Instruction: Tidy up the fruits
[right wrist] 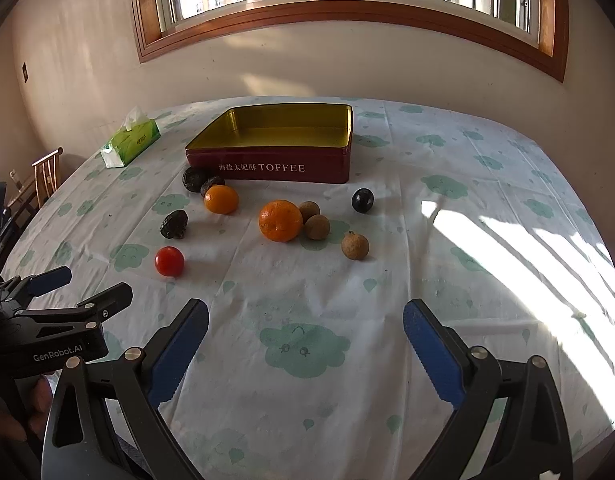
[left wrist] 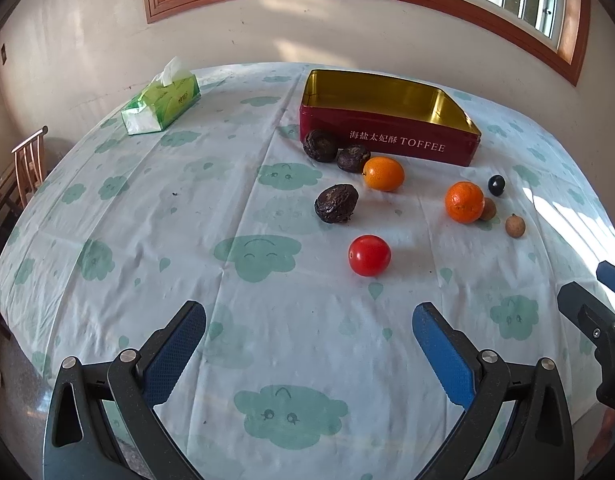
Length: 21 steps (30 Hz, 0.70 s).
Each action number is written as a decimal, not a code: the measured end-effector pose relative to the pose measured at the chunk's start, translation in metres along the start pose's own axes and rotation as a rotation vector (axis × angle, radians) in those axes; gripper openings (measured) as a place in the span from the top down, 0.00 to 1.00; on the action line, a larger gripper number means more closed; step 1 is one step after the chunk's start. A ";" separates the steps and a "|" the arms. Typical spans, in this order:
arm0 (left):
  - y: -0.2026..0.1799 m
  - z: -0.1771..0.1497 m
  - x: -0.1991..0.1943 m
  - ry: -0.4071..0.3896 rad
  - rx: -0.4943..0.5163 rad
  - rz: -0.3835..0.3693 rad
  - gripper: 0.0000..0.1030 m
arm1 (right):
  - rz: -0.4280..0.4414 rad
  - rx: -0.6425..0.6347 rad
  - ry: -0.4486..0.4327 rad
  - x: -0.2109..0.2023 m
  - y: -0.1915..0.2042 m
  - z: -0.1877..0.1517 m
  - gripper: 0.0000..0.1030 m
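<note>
An empty red toffee tin (left wrist: 391, 141) (right wrist: 275, 166) with a gold inside stands at the back of the table. In front of it lie three dark wrinkled fruits (left wrist: 336, 203) (right wrist: 174, 224), two oranges (left wrist: 464, 202) (right wrist: 280, 220), a red tomato (left wrist: 369, 255) (right wrist: 169, 261), three small brown longans (right wrist: 354, 245) and a dark round fruit (left wrist: 496, 185) (right wrist: 362, 200). My left gripper (left wrist: 309, 320) hovers open near the table's front, short of the tomato. My right gripper (right wrist: 305, 316) is open too, with nothing between its fingers, well short of the fruit.
A green tissue box (left wrist: 160, 106) (right wrist: 130, 142) sits at the back left of the clouded tablecloth (left wrist: 243, 216). A wooden chair (left wrist: 27, 160) stands off the left edge. Strong sunlight falls on the cloth at the right (right wrist: 527, 256). A wall with a window is behind.
</note>
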<state>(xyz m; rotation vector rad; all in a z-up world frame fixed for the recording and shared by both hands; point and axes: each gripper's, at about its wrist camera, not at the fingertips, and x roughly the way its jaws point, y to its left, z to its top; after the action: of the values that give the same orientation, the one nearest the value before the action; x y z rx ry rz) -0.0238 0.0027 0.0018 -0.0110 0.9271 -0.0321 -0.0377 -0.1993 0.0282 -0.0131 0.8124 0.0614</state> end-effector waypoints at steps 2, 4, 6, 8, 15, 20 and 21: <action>-0.001 -0.001 0.000 -0.001 0.003 -0.001 0.01 | -0.003 0.000 0.001 -0.001 0.000 -0.001 0.06; -0.001 -0.002 0.000 -0.003 0.004 0.000 0.01 | 0.002 0.003 0.002 -0.001 0.000 -0.002 0.06; -0.002 -0.003 0.000 -0.003 0.005 0.003 0.01 | 0.000 0.007 0.003 0.000 -0.001 -0.002 0.06; -0.002 -0.003 0.001 -0.003 0.007 0.001 0.01 | -0.001 0.010 0.005 0.001 -0.001 -0.003 0.06; -0.003 -0.006 0.002 -0.004 0.009 0.001 0.01 | 0.000 0.014 0.011 0.005 -0.001 -0.006 0.07; -0.002 -0.008 0.004 -0.001 0.010 0.002 0.01 | -0.002 0.014 0.011 0.005 -0.001 -0.006 0.07; -0.002 -0.008 0.004 -0.002 0.011 0.001 0.01 | -0.004 0.012 0.012 0.005 -0.001 -0.006 0.08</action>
<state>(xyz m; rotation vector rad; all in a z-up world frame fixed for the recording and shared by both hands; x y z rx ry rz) -0.0281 0.0007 -0.0058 -0.0008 0.9253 -0.0361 -0.0384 -0.2000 0.0202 -0.0032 0.8248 0.0529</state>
